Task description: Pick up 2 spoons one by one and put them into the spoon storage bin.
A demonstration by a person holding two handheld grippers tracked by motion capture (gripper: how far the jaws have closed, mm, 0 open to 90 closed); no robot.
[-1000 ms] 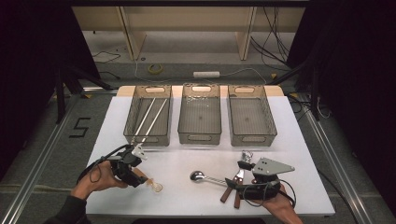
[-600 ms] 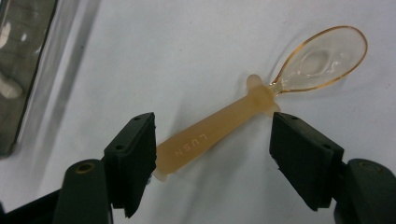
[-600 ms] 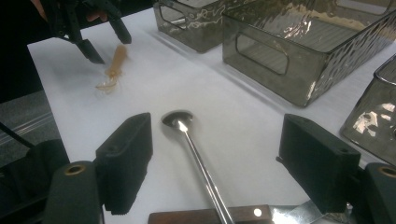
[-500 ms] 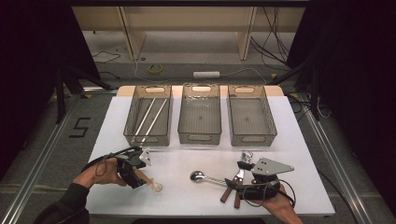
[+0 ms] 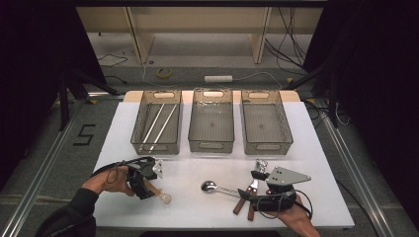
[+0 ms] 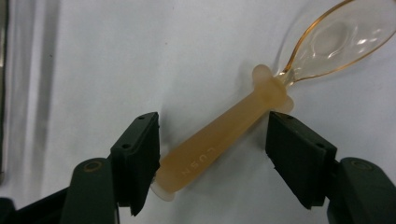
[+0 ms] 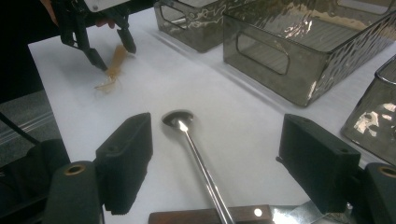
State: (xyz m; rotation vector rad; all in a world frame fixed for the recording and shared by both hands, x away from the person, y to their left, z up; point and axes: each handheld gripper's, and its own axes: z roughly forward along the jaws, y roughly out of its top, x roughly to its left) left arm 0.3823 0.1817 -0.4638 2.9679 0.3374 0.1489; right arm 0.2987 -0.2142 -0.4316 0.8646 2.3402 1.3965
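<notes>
Amber spoon (image 6: pixel 224 140) embossed handle lettering legible from left hand-held gripper (image 6: pixel 212 154) view

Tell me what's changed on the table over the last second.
The left hand-held gripper has dropped over the amber plastic spoon; its jaws have just been closing but don't clamp it yet. The right hand-held gripper, the metal spoon and the three bins stayed put.

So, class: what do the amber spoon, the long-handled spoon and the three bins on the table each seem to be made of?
Amber spoon: likely plastic, with a see-through glossy bowl and a cloudy matte handle bearing moulded letters.
Long-handled spoon: probably polished metal, with a mirror-like silver bowl and stem.
Bins: apparently smoky translucent plastic, whose rippled walls catch glare and show the table through them.
</notes>
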